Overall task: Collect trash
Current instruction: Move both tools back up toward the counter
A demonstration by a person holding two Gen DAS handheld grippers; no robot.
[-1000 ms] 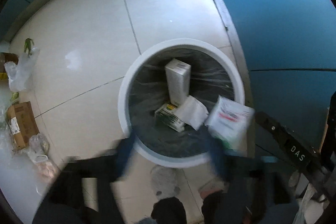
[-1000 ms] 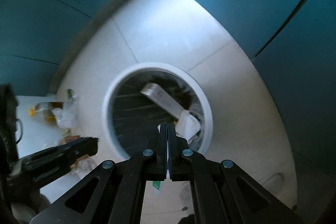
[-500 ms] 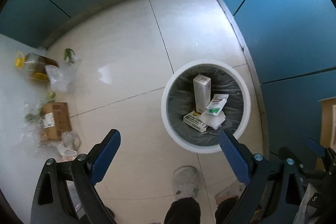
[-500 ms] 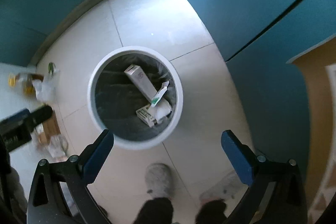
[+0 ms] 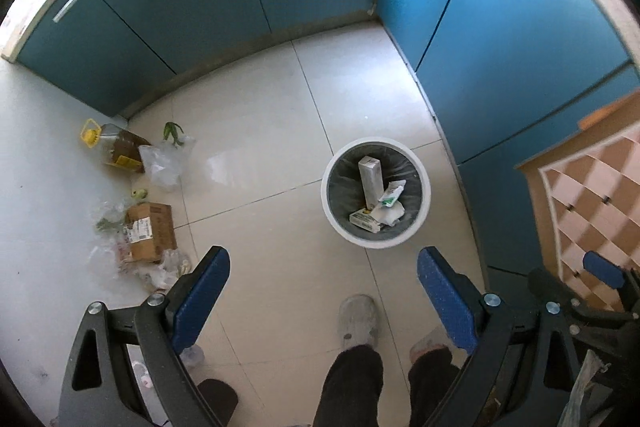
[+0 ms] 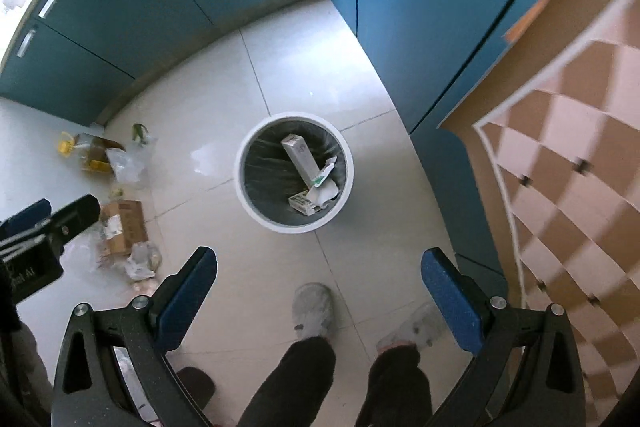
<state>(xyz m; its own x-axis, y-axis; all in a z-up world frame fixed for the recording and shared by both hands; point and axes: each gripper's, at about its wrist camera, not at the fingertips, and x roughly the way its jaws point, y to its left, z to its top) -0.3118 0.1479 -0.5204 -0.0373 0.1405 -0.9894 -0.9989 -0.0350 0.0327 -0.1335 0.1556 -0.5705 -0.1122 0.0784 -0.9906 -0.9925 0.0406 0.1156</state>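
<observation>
Both my grippers hang high over the tiled floor (image 5: pixel 256 131), left gripper (image 5: pixel 323 285) and right gripper (image 6: pixel 319 285) each with jaws wide apart and holding nothing. The white bin (image 5: pixel 425 203) stands near the blue cabinets' (image 5: pixel 500 39) corner, with a tall carton (image 5: pixel 369 174), a flat box (image 5: pixel 363 219) and crumpled wrappers (image 5: pixel 390 201) inside. A cardboard box (image 5: pixel 151 231), plastic bags (image 5: pixel 162 167) and an oil bottle (image 5: pixel 116 147) lie on the floor well to its left.

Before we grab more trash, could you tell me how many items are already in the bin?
4 visible: a tall white box leaning upright, a green-printed wrapper beside it, white paper under that, and a flat carton at the bin's near side. More may lie underneath.
</observation>
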